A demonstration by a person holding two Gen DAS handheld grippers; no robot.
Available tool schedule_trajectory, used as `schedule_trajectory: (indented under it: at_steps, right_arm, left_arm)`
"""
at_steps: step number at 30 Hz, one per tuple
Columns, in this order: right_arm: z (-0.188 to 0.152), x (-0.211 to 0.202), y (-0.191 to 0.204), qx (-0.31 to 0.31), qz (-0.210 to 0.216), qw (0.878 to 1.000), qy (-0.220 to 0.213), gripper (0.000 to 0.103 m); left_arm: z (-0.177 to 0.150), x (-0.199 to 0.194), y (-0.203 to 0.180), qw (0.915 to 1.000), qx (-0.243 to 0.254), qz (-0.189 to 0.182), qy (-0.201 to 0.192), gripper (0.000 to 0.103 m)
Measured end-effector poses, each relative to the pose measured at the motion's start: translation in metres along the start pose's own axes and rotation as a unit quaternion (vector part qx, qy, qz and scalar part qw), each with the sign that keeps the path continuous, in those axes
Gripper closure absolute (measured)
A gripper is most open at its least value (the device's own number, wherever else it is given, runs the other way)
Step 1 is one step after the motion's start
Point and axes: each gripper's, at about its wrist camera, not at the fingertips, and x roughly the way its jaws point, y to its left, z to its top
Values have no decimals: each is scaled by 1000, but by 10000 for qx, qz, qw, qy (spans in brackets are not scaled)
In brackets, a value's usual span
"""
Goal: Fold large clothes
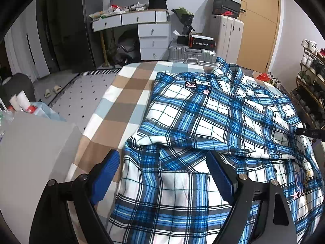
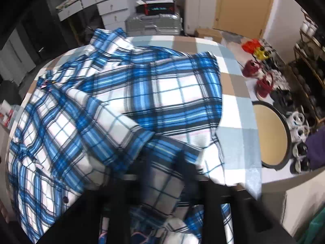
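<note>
A large blue-and-white plaid shirt point(image 1: 203, 111) lies rumpled on a bed with a brown, blue and white checked cover point(image 1: 126, 93). My left gripper point(image 1: 162, 156) hovers over the shirt's near part. Its blue-padded fingers point(image 1: 107, 170) stand wide apart and hold nothing. In the blurred right wrist view the same shirt point(image 2: 172, 93) spreads over the cover point(image 2: 235, 109). My right gripper point(image 2: 162, 166) is shut on a bunched fold of the shirt's near edge, and cloth drapes over its dark fingers and hides most of them.
A grey bedside surface point(image 1: 30, 152) stands left of the bed. Beyond the bed's far end are a silver suitcase point(image 1: 191, 53) and a white desk with drawers point(image 1: 142, 20). A shoe rack point(image 1: 310, 85), loose shoes point(image 2: 264, 81) and a round tan disc point(image 2: 270, 134) lie to the right.
</note>
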Motion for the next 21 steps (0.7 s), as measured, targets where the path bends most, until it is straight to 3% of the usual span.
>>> schedule_trajectory:
  at_steps: [2, 5, 7, 10, 14, 16, 18, 21]
  right_arm:
    - [-1, -3, 7, -83, 137, 9999, 26, 102]
    - [-1, -11, 5, 32, -183, 9998, -96, 97]
    - [-4, -16, -9, 409, -55, 9990, -140, 81]
    - [-12, -15, -26, 757, 215, 9969, -74, 71]
    - [-17, 0, -41, 1065, 569, 9926, 112, 70]
    - [-19, 2, -48, 1275, 926, 9875, 99, 77]
    - [-18, -5, -44, 1181, 883, 9890, -99, 87]
    - [-18, -10, -36, 971, 749, 9924, -135, 88]
  left_arm:
    - [0, 0, 0, 10000, 13, 0, -1, 19]
    - [0, -2, -1, 10000, 56, 13, -42, 19]
    - [0, -3, 1, 10000, 39, 9, -55, 19]
    - [1, -2, 4, 10000, -14, 6, -28, 19]
    - [0, 2, 2, 10000, -30, 48, 58, 19]
    - [-1, 0, 2, 10000, -22, 43, 31, 19]
    - [-1, -2, 1, 9999, 40, 90, -27, 19]
    - [-1, 1, 2, 9999, 30, 106, 5, 19]
